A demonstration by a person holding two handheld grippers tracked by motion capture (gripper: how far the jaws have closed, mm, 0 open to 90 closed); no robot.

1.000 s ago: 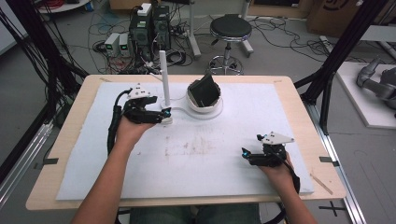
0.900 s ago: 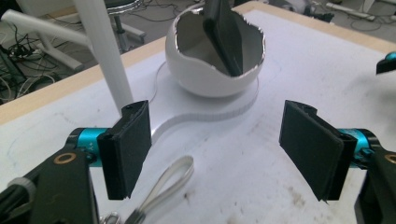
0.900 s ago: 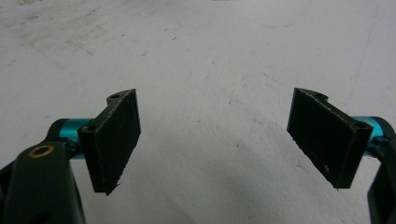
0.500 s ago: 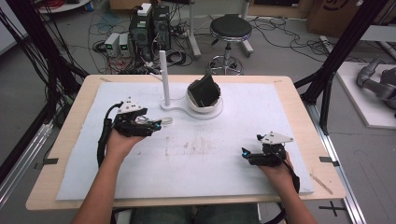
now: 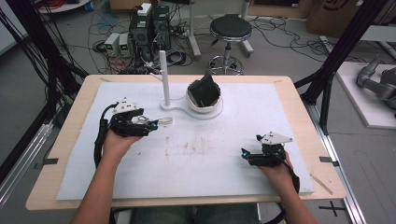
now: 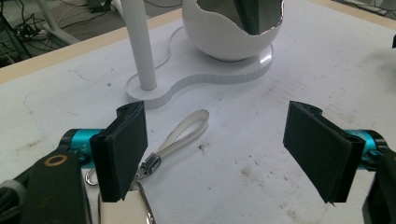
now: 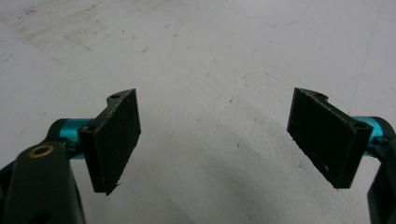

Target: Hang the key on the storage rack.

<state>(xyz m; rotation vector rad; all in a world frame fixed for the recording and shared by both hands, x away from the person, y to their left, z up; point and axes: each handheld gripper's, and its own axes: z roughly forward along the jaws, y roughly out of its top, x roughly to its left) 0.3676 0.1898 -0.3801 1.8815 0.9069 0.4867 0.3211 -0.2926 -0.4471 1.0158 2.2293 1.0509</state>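
The left gripper [image 5: 152, 125] rests low on the white foam mat [image 5: 224, 186], in front of the white plastic stand [image 5: 180, 108] and to its left as the high view frames it. Its jaws have just been opening and now stand wide apart, released. The pale fabric strap loop with a small metal clasp [image 6: 184, 135] lies flat on the mat in the gap between them, nearer the left pad, and neither pad presses on it. The loop's far end points at the stand's flat base, just short of it, near the foot of the upright white post [image 6: 140, 46].

This reads as the strap let go beside the stand, or a grasp about to begin. Taking it calls for sliding forward along the mat and closing squarely across the thin band.

The right gripper [image 5: 245, 154] sits well away from the stand, toward the near right of the mat, jaws spread and empty.

At the bottom edge of the left gripper view, a metal ring and cream tag [image 6: 123, 210] on the strap's near end are cut off. The dark object [image 5: 205, 91] in the stand's white egg-shaped cup [image 6: 233, 42] is hard to identify.
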